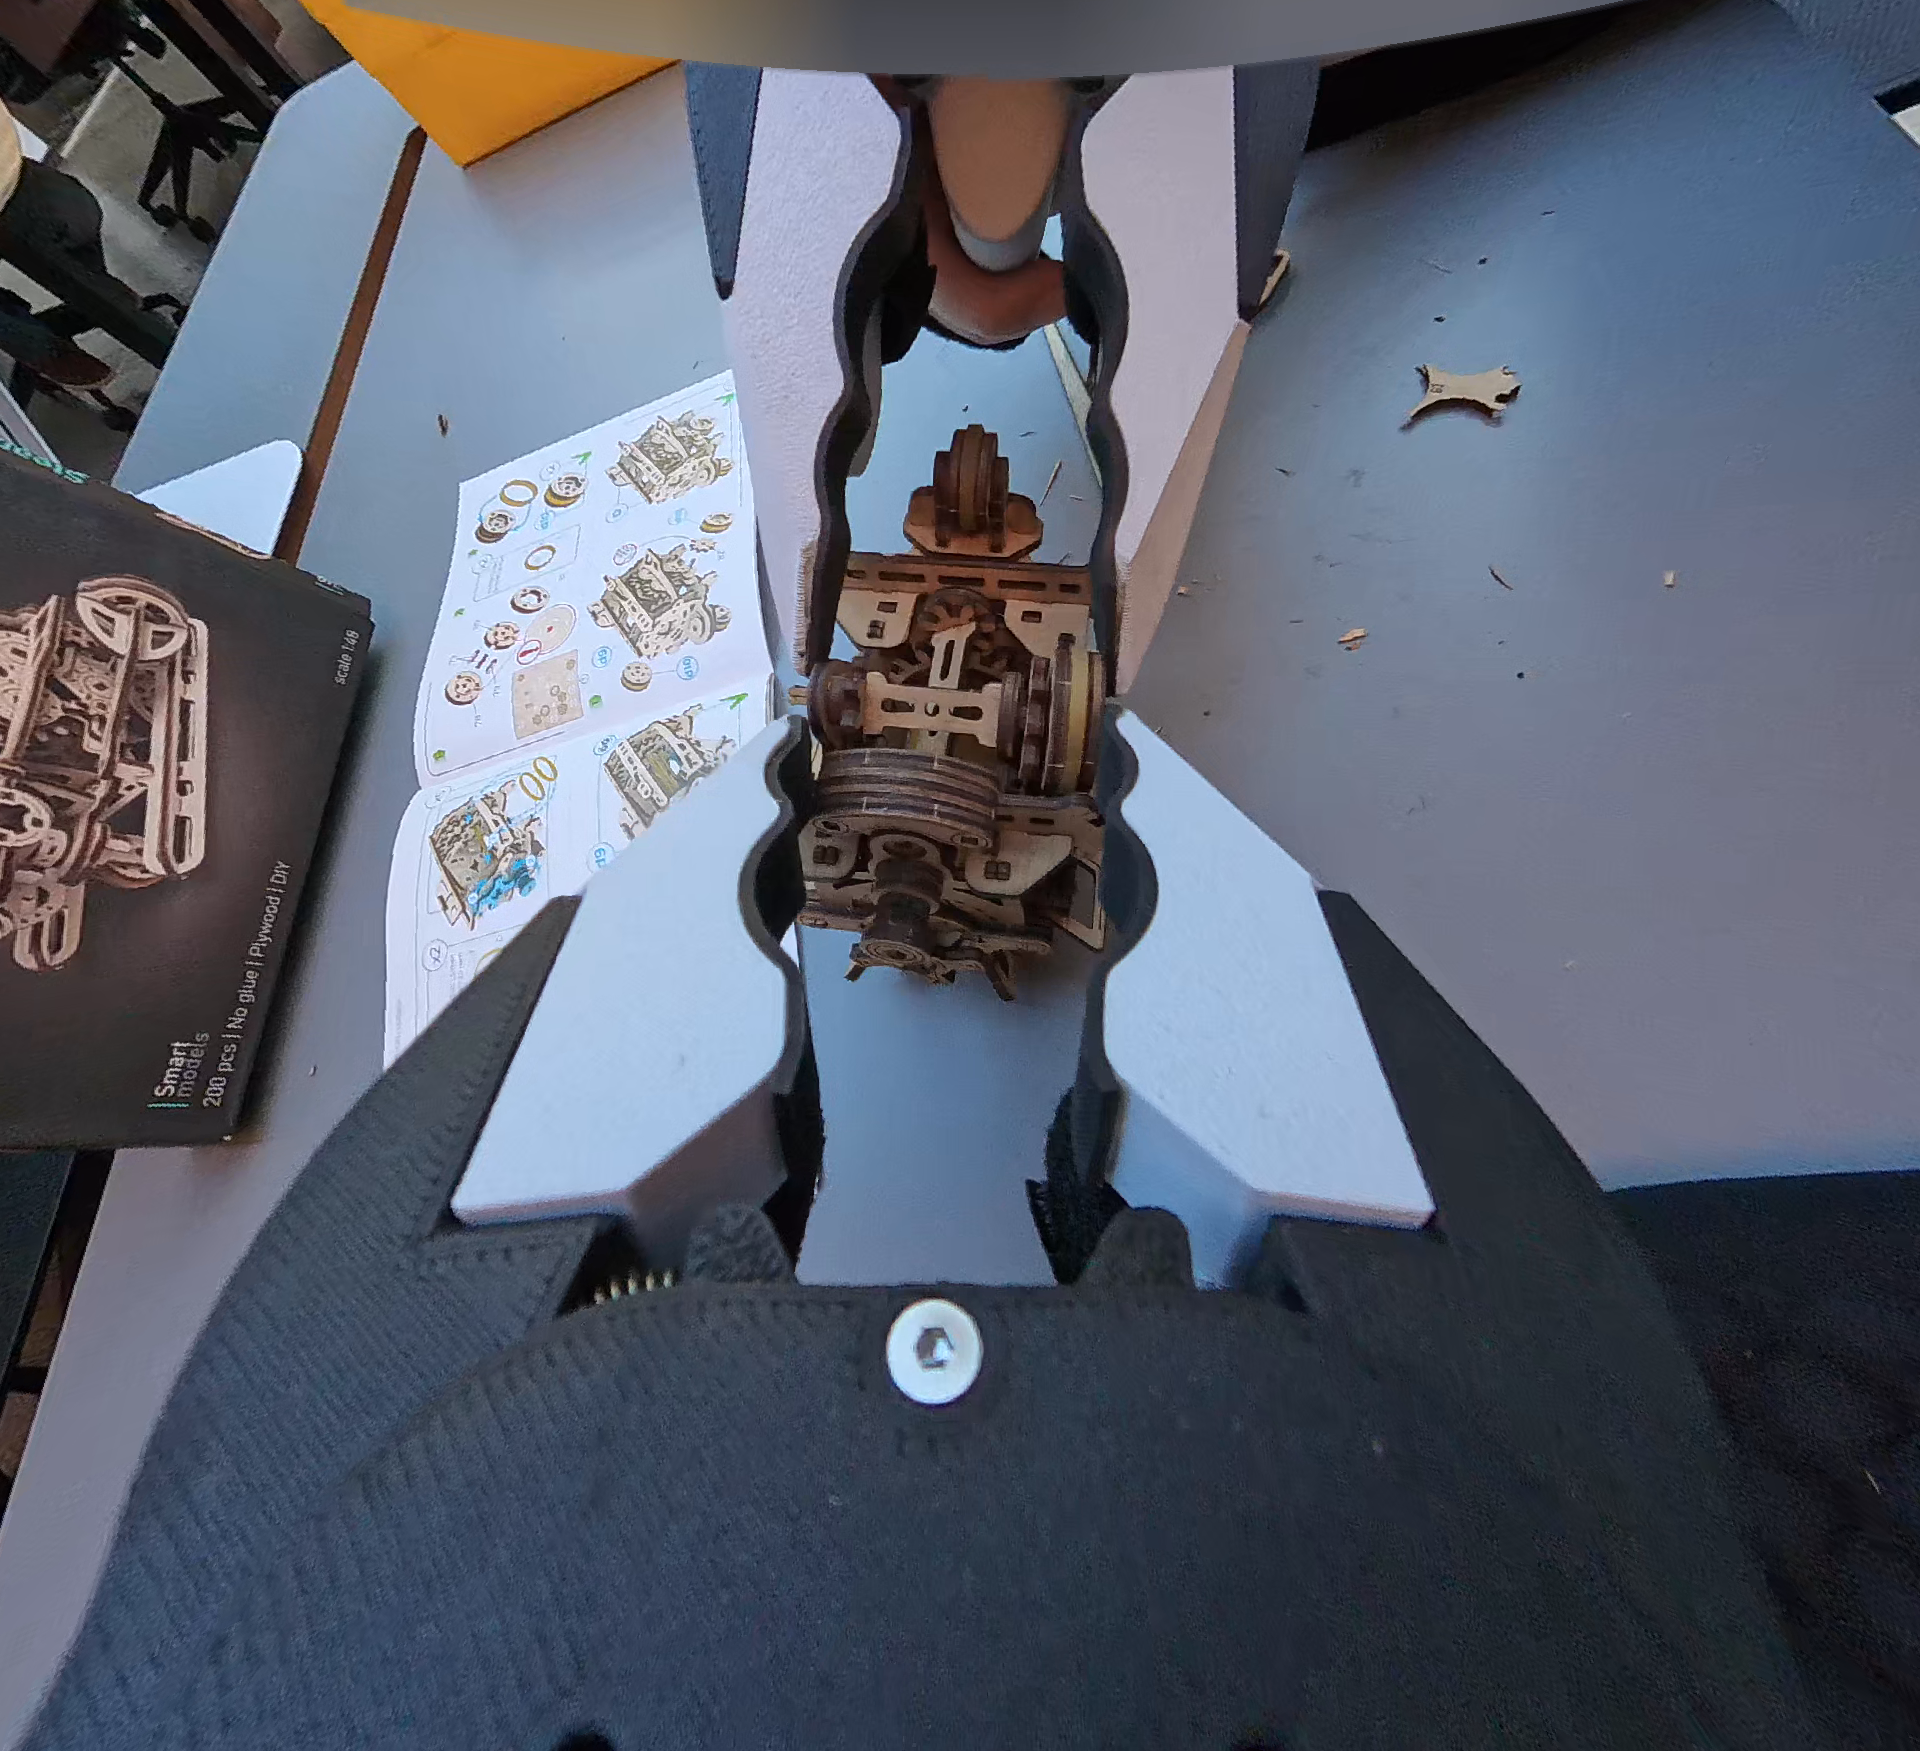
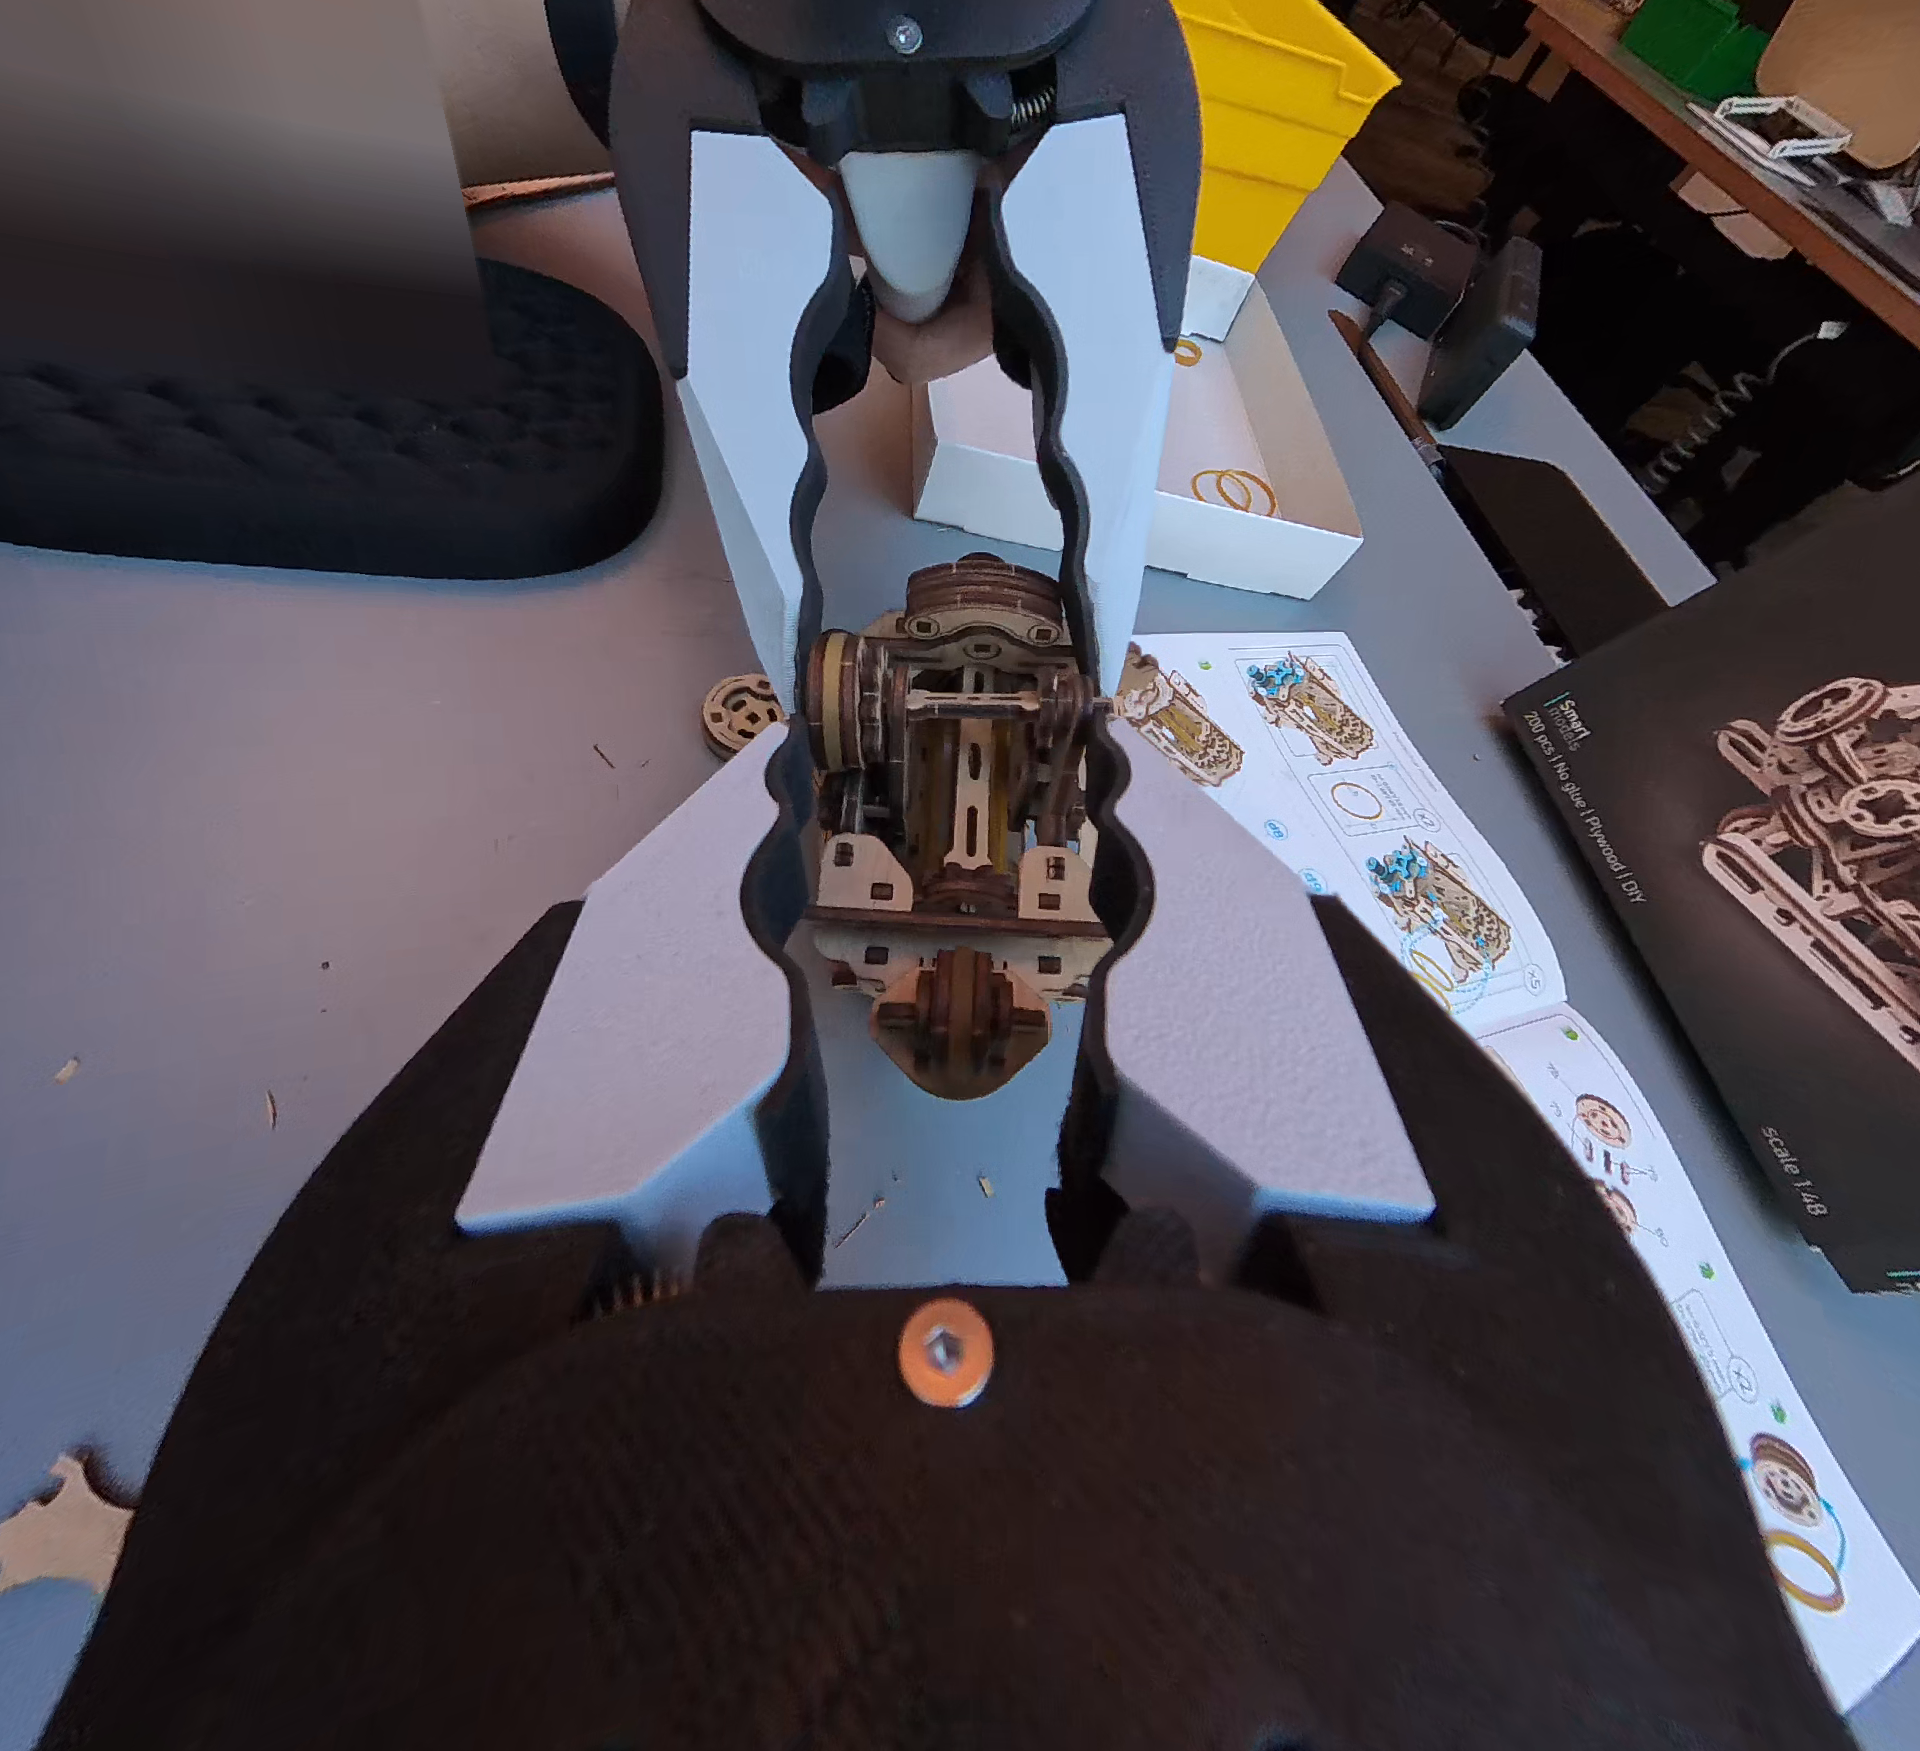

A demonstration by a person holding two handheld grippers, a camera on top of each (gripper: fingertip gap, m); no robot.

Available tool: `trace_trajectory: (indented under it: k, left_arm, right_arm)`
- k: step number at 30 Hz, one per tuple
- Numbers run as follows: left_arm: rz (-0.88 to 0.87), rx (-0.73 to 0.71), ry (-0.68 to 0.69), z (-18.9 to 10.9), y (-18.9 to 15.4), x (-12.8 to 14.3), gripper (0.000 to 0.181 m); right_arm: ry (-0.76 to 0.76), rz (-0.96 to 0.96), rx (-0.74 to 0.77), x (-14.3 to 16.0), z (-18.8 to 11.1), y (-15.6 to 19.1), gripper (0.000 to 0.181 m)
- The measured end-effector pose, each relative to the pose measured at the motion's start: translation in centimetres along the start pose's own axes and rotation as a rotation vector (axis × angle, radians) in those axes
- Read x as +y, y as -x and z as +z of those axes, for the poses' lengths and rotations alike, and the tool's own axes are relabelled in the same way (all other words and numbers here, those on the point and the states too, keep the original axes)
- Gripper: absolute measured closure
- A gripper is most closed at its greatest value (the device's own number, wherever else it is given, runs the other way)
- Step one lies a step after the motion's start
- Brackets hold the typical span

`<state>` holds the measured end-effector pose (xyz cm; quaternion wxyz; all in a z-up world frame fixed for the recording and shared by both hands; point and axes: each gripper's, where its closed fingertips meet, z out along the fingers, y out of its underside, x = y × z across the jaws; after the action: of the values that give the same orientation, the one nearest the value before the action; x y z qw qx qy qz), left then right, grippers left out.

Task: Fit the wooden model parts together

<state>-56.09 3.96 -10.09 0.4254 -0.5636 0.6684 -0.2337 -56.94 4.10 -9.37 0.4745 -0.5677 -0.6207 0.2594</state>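
A partly built wooden model (image 1: 945, 766) with gears, wheels and a stacked-disc drum sits between both grippers over the grey table (image 1: 1558, 766). My left gripper (image 1: 951, 735) comes from the near side in the left wrist view and is shut on the model's sides. My right gripper (image 1: 961, 652) comes from the far side, facing it, and is shut on the same model. In the right wrist view the model (image 2: 951, 797) is clamped in my right gripper (image 2: 945, 756), with the left gripper (image 2: 945, 673) opposite. I cannot tell whether the model touches the table.
An open instruction booklet (image 1: 582, 662) and a black kit box (image 1: 135, 818) lie left of the model. A yellow bin (image 2: 1268, 60) and a white tray (image 2: 1226, 496) stand behind the left gripper. A loose round wooden part (image 2: 740, 712) and a wood offcut (image 1: 1465, 392) lie on the table. My two grippers' fingertips are within a few centimetres of each other. Both grippers' tips are roughly 15 cm from the wood offcut (image 1: 1465, 392). Look for it in the right wrist view (image 2: 97, 1521) too.
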Motion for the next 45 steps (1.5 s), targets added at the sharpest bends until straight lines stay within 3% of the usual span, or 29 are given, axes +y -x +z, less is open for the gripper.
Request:
trace_trajectory:
  k: [10,15,23,27,34,38,45]
  left_arm:
    - [-0.101,-0.008,-0.054,-0.4,0.5,0.3,0.127]
    - [-0.143,-0.026,-0.062,-0.9,1.1,0.4,0.123]
    - [-0.194,-0.137,-0.045,-2.3,2.1,-0.4,0.123]
    - [-0.214,-0.153,-0.061,-2.1,2.2,-1.7,0.134]
    - [-0.167,-0.192,0.1,-0.8,2.3,-0.7,0.135]
    - [-0.211,-0.203,0.106,-1.0,2.6,-0.9,0.141]
    - [-0.266,-0.232,0.166,-1.7,2.6,-0.1,0.134]
  right_arm:
    - [-0.06,0.134,-0.122,0.1,-1.3,-0.4,0.131]
    - [-0.113,0.207,-0.133,-0.3,-1.3,-3.3,0.149]
    - [-0.05,0.208,-0.232,0.6,0.1,-5.5,0.157]
    - [-0.012,0.227,-0.324,1.0,1.0,-5.0,0.161]
    - [0.077,0.165,-0.318,1.2,1.5,-5.2,0.169]
    - [0.117,0.111,-0.369,1.3,2.0,-5.1,0.17]
    - [0.135,0.105,-0.466,1.2,2.5,-4.5,0.171]
